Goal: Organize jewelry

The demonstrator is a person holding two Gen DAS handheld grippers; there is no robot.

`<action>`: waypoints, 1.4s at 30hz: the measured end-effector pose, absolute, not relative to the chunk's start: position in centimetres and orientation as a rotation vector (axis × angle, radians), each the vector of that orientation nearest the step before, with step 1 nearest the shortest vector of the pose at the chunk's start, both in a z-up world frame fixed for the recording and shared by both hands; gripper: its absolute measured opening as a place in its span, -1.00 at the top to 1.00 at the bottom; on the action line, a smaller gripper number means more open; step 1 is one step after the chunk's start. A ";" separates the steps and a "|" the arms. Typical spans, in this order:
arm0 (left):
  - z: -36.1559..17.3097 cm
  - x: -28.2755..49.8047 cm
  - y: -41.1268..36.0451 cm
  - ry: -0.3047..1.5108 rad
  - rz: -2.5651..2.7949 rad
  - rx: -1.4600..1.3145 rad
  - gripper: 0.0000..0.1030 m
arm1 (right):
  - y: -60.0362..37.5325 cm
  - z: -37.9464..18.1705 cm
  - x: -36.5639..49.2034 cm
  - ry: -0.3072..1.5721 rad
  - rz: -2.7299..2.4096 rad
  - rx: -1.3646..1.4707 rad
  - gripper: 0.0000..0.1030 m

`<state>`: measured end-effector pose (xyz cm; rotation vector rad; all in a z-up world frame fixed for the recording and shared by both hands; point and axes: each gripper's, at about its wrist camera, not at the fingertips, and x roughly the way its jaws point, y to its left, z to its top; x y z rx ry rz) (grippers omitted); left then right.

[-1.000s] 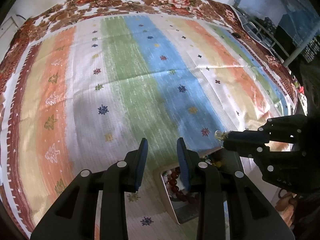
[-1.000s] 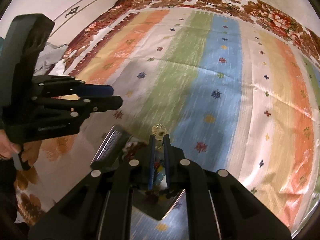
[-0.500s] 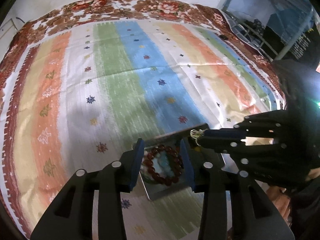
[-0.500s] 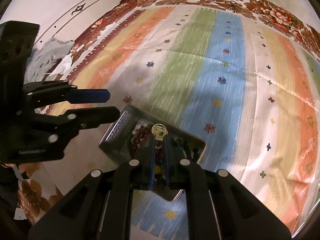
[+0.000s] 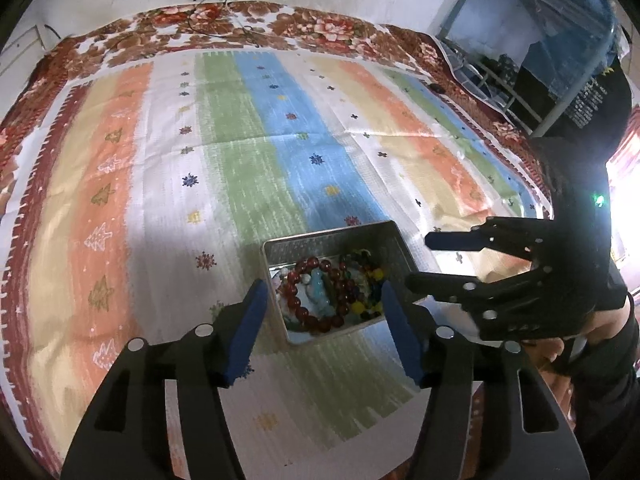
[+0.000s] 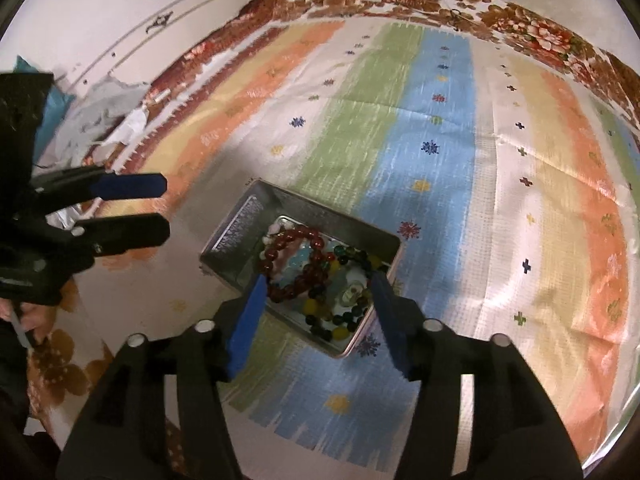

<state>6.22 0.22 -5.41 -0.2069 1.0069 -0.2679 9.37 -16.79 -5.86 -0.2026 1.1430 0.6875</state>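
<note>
A rectangular metal tin [image 5: 332,239] [image 6: 236,226] sits on the striped cloth and holds jewelry. Inside lie a dark red bead bracelet [image 5: 302,312] [image 6: 296,236], a pale turquoise piece [image 5: 318,286] and a strand of mixed coloured beads [image 5: 366,276] [image 6: 336,322]. My left gripper [image 5: 324,308] is open and empty above the tin's near side. My right gripper [image 6: 318,298] is open and empty above the tin; it also shows in the left wrist view [image 5: 416,258], to the right of the tin. The left gripper shows in the right wrist view [image 6: 162,208], to the tin's left.
The striped cloth [image 5: 256,160] covers a floral blanket [image 5: 320,28]. A blue-framed shelf unit [image 5: 520,60] stands at the far right. Crumpled grey fabric [image 6: 100,120] lies beyond the blanket's left edge near the wall.
My right gripper held a small ring-like piece over the tin; now it is open and empty. My left gripper has opened wider. Both have pulled back, so the whole tin shows.
</note>
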 end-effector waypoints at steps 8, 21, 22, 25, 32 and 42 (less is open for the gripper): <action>-4.9 5.4 0.1 0.975 -0.262 -0.175 -0.39 | -18.0 -5.1 8.0 1.082 0.637 -0.232 -0.16; -4.2 3.6 -1.0 0.906 -0.235 -0.072 -0.73 | -18.2 -3.2 5.9 0.953 0.667 -0.259 -0.44; -4.2 3.5 -1.0 0.902 -0.229 -0.068 -0.74 | -18.3 -3.1 5.8 0.941 0.665 -0.261 -0.45; -3.7 3.0 -0.9 0.865 -0.199 -0.049 -0.81 | -18.6 -2.5 5.4 0.903 0.667 -0.254 -0.49; -2.9 2.3 -1.1 0.831 -0.213 -0.065 -0.89 | -18.7 -1.9 4.5 0.847 0.677 -0.272 -0.58; -2.7 1.4 -1.5 0.807 -0.199 -0.053 -0.89 | -19.3 -1.3 3.6 0.800 0.685 -0.259 -0.58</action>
